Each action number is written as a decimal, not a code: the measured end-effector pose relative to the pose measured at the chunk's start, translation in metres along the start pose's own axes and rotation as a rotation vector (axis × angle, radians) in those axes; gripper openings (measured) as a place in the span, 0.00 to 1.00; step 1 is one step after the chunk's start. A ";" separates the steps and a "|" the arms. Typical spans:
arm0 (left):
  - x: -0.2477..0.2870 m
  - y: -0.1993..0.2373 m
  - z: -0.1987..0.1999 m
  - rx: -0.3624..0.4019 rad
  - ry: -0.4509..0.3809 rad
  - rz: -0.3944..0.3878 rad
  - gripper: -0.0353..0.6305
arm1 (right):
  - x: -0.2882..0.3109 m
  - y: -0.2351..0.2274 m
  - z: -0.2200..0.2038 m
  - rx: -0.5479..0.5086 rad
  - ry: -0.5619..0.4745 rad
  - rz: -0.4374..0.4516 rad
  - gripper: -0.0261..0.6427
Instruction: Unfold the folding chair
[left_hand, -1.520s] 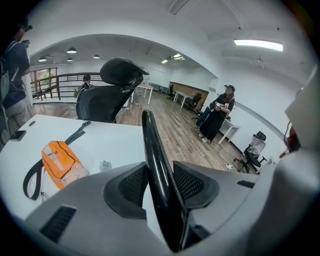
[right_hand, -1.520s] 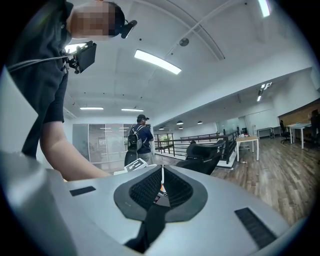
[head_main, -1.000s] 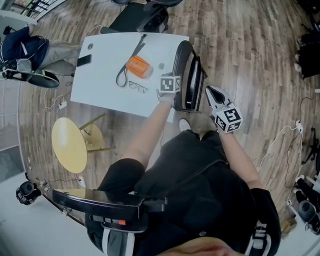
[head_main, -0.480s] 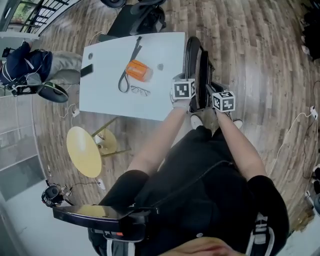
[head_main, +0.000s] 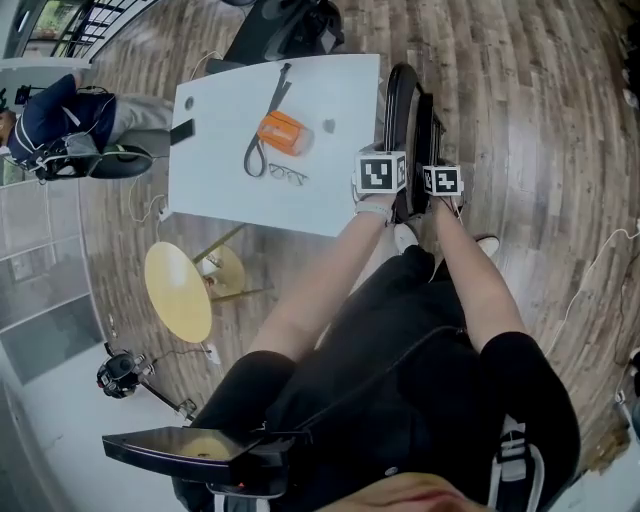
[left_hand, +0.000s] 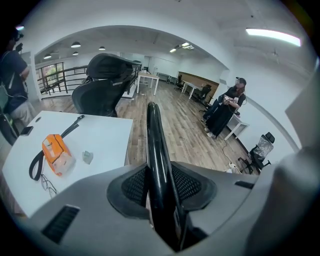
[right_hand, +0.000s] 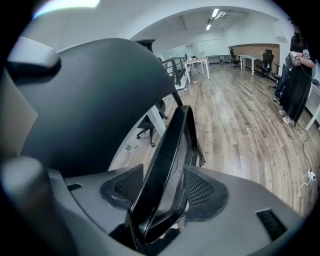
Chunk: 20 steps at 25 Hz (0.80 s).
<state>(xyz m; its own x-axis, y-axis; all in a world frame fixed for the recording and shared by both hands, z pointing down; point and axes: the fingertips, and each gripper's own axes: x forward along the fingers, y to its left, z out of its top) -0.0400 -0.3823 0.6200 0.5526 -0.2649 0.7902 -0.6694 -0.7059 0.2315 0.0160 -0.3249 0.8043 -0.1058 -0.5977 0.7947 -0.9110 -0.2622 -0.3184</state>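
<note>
The folded black chair stands upright on the wood floor at the white table's right edge. My left gripper is at its near top edge, shut on a thin black panel that runs straight between its pads. My right gripper sits just right of the left one on the same chair. Its jaws have just been opening. A second black panel slants between its pads, and I see no firm press on it. The marker cubes hide both sets of jaws in the head view.
The white table carries an orange pouch, a black strap and glasses. A yellow round stool stands near left, an office chair behind the table. A person stands far left, another person far off.
My right gripper has dropped from the right of the chair onto its top edge beside the left gripper, and its jaws have spread. My left gripper shifted a little with the chair's edge.
</note>
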 end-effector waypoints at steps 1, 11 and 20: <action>0.000 0.001 0.000 -0.002 0.015 0.000 0.23 | 0.007 -0.001 0.000 0.006 0.006 -0.008 0.39; 0.000 -0.001 -0.002 -0.043 0.053 -0.030 0.21 | 0.043 0.016 0.005 0.009 0.053 -0.043 0.42; 0.004 -0.019 0.000 -0.035 0.052 -0.059 0.21 | 0.042 -0.017 -0.010 0.019 0.115 -0.143 0.36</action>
<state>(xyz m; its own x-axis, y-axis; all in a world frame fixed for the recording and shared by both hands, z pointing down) -0.0257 -0.3697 0.6188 0.5654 -0.1888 0.8029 -0.6539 -0.6959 0.2969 0.0233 -0.3382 0.8487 -0.0216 -0.4634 0.8859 -0.9125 -0.3530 -0.2069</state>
